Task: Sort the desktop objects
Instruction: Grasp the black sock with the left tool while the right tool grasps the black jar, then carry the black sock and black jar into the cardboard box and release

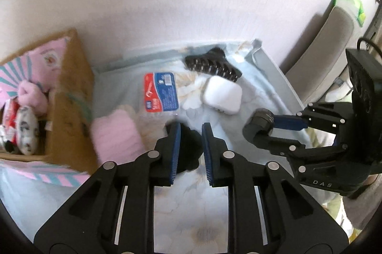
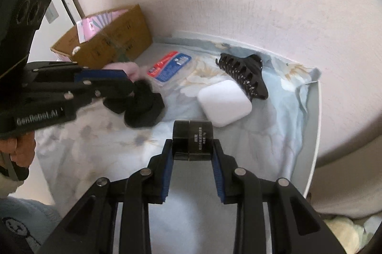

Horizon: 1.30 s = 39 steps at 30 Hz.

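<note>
Now, both hands: each carries 1 item just above the flowered cloth (image 2: pixel 286 96).
Left gripper (image 1: pixel 189 132): jaws pinched nearly together on a black fuzzy scrunchie (image 2: pixel 143 108), which bulges out past the left finger and sags below the pads.
Right gripper (image 2: pixel 192 146): jaws narrowed onto a small black cylinder (image 2: pixel 193 141), gripped across its sides.
Cylinder's axis: runs crosswise, from pad to pad, about level.
Left behind: black hair claw (image 2: pixel 243 76) near the cloth's far edge, long axis slanting along it; white case (image 2: pixel 224 102) just in front; blue-red packet (image 2: pixel 169 66) toward the cardboard box (image 2: pixel 114 43) at the far-left corner; pink fluffy piece (image 1: pixel 117 134) beside the box.
Risk 1: the soft scrunchie may slip free, held by a thin fold.
Risk 2: the smooth cylinder could swivel out if jolted.
Risk 3: the grippers sit close; swinging toward the box could knock them together.
</note>
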Available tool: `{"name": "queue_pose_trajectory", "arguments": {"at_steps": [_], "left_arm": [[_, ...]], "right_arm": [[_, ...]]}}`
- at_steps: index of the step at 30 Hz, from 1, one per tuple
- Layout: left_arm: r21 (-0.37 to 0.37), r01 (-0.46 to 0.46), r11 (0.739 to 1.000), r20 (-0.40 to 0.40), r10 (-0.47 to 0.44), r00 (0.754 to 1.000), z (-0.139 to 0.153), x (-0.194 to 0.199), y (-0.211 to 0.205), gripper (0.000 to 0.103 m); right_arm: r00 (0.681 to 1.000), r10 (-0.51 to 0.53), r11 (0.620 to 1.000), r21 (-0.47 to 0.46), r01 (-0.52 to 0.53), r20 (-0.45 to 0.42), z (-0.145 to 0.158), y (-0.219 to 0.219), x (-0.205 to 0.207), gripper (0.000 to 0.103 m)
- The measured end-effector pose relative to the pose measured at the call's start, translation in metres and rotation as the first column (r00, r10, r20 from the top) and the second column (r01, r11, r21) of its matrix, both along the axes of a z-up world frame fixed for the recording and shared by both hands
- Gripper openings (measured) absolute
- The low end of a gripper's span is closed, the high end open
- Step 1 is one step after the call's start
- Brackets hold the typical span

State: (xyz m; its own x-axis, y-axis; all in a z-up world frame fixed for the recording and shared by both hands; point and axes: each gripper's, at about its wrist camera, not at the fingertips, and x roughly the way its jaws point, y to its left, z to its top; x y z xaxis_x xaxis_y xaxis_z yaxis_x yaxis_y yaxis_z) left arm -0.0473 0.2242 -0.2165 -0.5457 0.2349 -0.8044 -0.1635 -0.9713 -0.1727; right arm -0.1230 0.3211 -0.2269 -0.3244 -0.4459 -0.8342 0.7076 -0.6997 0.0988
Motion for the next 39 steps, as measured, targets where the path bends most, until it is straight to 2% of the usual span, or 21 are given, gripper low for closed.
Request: {"name": "queue_pose_trajectory", "arguments": {"at_steps": [6,10,12,15,19,20,21,22,23,24,26,29,31,32,33,36,39], "left_arm": [[0.037,0.002,0.999,-0.051,0.0,0.999,0.05,0.016,-0.029,0.014],[0.033,0.011,0.999,-0.102,-0.008,0.995,0.086,0.026,-0.049,0.013],[0.026,0.017,1.0,-0.116,-0.014,0.993,0.094,0.027,-0.055,0.013],[0.02,0.066,0.998,-0.111,-0.063,0.992,0.09,0.028,-0.053,0.014],[0.041,0.15,0.988,-0.025,-0.149,0.989,0.05,0.021,-0.034,0.018],[0.023,0.171,0.985,0.013,-0.171,0.985,0.032,0.017,-0.027,0.026],[-0.003,0.183,0.983,0.039,-0.183,0.982,0.017,0.014,-0.02,0.04],[-0.028,0.194,0.981,0.051,-0.192,0.98,0.005,0.012,-0.014,0.049],[-0.04,0.2,0.979,0.05,-0.198,0.979,-0.002,0.011,-0.012,0.066],[-0.052,0.207,0.977,0.037,-0.205,0.978,-0.011,0.012,-0.009,0.08],[-0.067,0.216,0.974,0.014,-0.215,0.976,-0.022,0.012,-0.003,0.083],[-0.098,0.232,0.968,0.027,-0.231,0.973,-0.043,0.005,0.005,0.081],[-0.113,0.242,0.964,0.045,-0.238,0.97,-0.055,0.0,0.007,0.06],[-0.121,0.251,0.96,0.057,-0.245,0.968,-0.06,-0.001,0.009,0.039],[-0.133,0.257,0.957,0.069,-0.25,0.966,-0.066,-0.001,0.011,0.024],[-0.16,0.267,0.95,0.064,-0.259,0.964,-0.066,0.005,0.013,0.017],[-0.141,0.263,0.954,0.03,-0.262,0.965,-0.039,0.015,0.009,0.017]], "right_arm": [[0.999,-0.037,0.999,-0.002,0.037,-0.028,0.037,0.007,0.017,0.028],[0.997,-0.045,0.999,-0.002,0.045,-0.056,0.061,-0.005,0.022,0.028],[0.996,-0.053,0.999,-0.002,0.053,-0.069,0.069,-0.012,0.024,0.028],[0.994,-0.075,0.997,-0.023,0.073,-0.075,0.073,-0.016,0.028,0.028],[0.992,-0.114,0.993,-0.04,0.112,-0.049,0.064,-0.011,0.034,0.028],[0.992,-0.122,0.992,-0.04,0.12,-0.04,0.06,-0.008,0.036,0.028],[0.991,-0.128,0.991,-0.038,0.126,-0.03,0.056,-0.005,0.037,0.028],[0.991,-0.135,0.99,-0.035,0.135,-0.018,0.051,-0.001,0.039,0.028],[0.99,-0.141,0.99,-0.032,0.14,-0.01,0.046,0.003,0.04,0.028],[0.989,-0.149,0.988,-0.026,0.149,0.003,0.039,0.008,0.042,0.028],[0.986,-0.165,0.986,-0.014,0.166,0.022,0.03,0.016,0.045,0.028],[0.98,-0.193,0.981,0.005,0.193,0.055,0.014,0.027,0.047,0.028],[0.976,-0.208,0.978,0.013,0.207,0.071,0.006,0.034,0.049,0.028],[0.974,-0.213,0.977,0.015,0.213,0.077,0.004,0.036,0.051,0.028],[0.973,-0.217,0.976,0.015,0.216,0.08,0.003,0.037,0.052,0.028],[0.972,-0.219,0.976,0.012,0.219,0.08,0.005,0.039,0.054,0.028],[0.975,-0.215,0.977,0.019,0.214,0.062,0.019,0.033,0.052,0.028]]}}
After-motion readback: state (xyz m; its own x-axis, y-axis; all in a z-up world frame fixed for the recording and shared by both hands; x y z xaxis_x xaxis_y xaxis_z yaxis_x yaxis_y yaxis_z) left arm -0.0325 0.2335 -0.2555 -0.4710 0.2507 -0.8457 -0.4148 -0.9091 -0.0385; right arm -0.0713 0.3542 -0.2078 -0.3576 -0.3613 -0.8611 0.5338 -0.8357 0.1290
